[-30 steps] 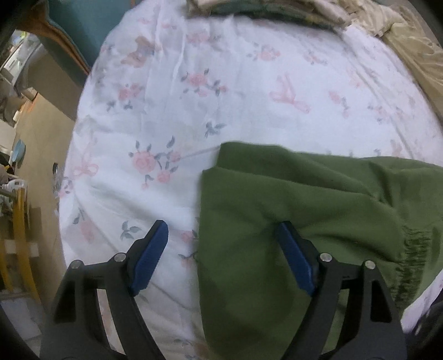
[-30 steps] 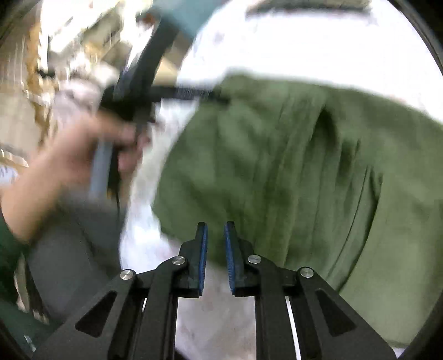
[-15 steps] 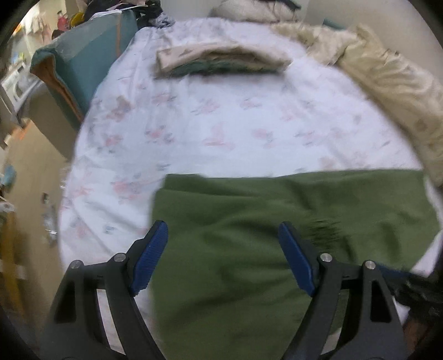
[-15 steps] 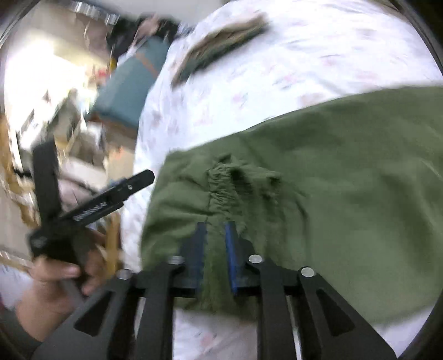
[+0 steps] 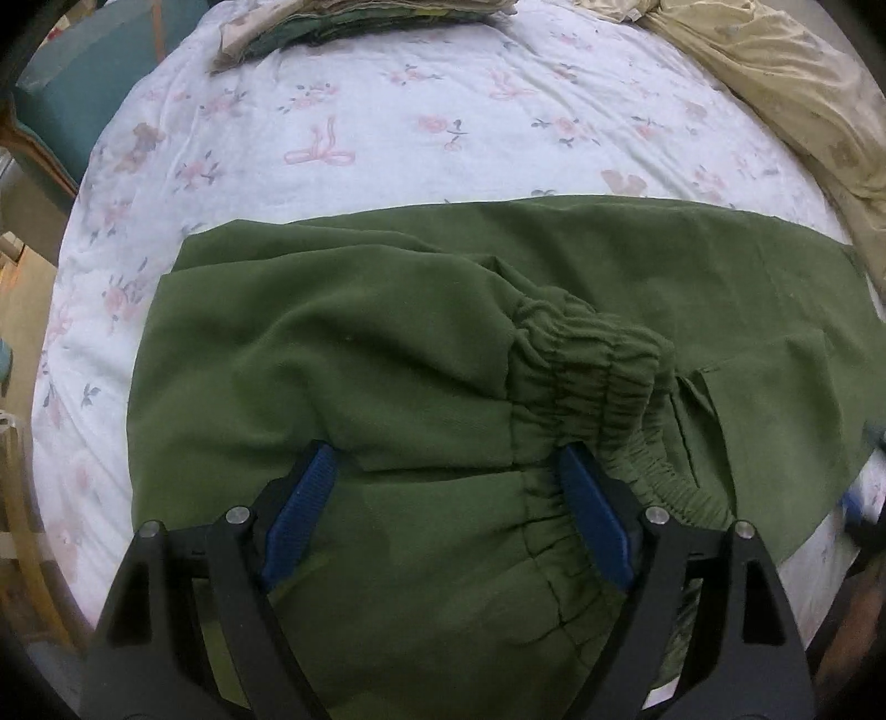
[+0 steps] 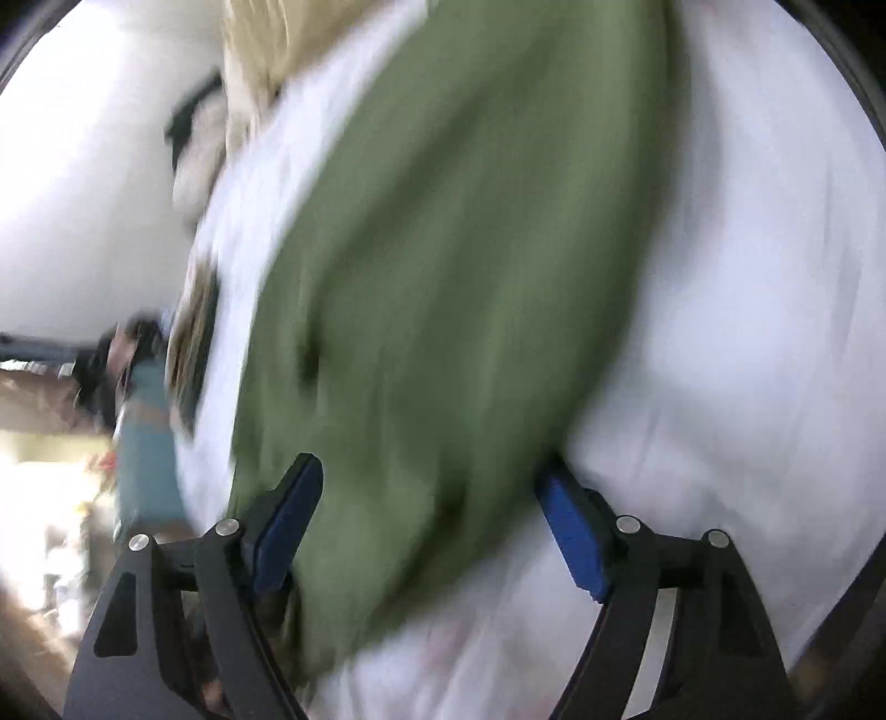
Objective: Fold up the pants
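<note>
Green pants [image 5: 443, 360] lie across a white flowered bed sheet [image 5: 387, 127], folded over so the gathered elastic waistband [image 5: 587, 360] rests on top near the middle. My left gripper [image 5: 448, 471] hovers open over the pants, pointing steeply down, its blue pads [image 5: 302, 507] wide apart beside the waistband. The right wrist view is heavily blurred: the pants [image 6: 443, 304] run as a green band across the sheet [image 6: 747, 332]. My right gripper [image 6: 432, 487] has its jaws opening above the green cloth, and the pads do not press on it.
A stack of folded clothes [image 5: 354, 27] lies at the far edge of the bed. A beige quilt [image 5: 786, 94] is bunched along the right side. A teal chair [image 5: 72, 94] stands beyond the left edge, with wooden furniture [image 5: 22, 543] lower left.
The right gripper let go of the waistband, opened wide, rolled and swung away along the pants. The left gripper slid over the pants, from the folded edge to the waistband.
</note>
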### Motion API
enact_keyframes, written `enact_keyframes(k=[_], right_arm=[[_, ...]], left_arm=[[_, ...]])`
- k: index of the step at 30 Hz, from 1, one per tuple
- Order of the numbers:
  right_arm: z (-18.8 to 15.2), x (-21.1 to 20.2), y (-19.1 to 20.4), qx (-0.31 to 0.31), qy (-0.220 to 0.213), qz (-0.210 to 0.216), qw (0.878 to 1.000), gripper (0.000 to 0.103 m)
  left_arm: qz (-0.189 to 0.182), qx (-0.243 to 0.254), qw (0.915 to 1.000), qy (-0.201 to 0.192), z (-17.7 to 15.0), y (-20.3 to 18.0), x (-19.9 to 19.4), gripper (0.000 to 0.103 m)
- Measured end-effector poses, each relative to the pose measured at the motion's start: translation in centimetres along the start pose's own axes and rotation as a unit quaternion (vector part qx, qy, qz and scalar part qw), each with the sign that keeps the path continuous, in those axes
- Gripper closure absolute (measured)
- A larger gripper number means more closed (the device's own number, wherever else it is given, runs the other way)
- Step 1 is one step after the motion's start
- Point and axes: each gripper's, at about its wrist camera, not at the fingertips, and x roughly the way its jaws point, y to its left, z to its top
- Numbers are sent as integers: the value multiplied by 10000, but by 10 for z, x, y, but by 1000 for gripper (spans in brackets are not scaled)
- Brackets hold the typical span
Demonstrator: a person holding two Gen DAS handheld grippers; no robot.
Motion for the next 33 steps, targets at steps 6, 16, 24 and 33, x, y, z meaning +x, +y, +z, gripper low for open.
enact_keyframes(k=[6, 16, 24, 33], right_arm=[[115, -26, -46, 592, -975, -542, 9920, 67], [191, -58, -82, 1116, -1882, -802, 9725, 76], [189, -82, -16, -230, -2393, -477, 9695, 99], [130, -89, 101, -2441, -1909, 121, 9507, 99]], left_arm=[[-26, -30, 10000, 33, -1, 0, 0, 21], [-26, 7, 10000, 2, 0, 0, 0, 21], [34, 28, 10000, 36, 3, -3, -1, 21], [-281, -345, 9986, -279, 6, 4, -51, 21]])
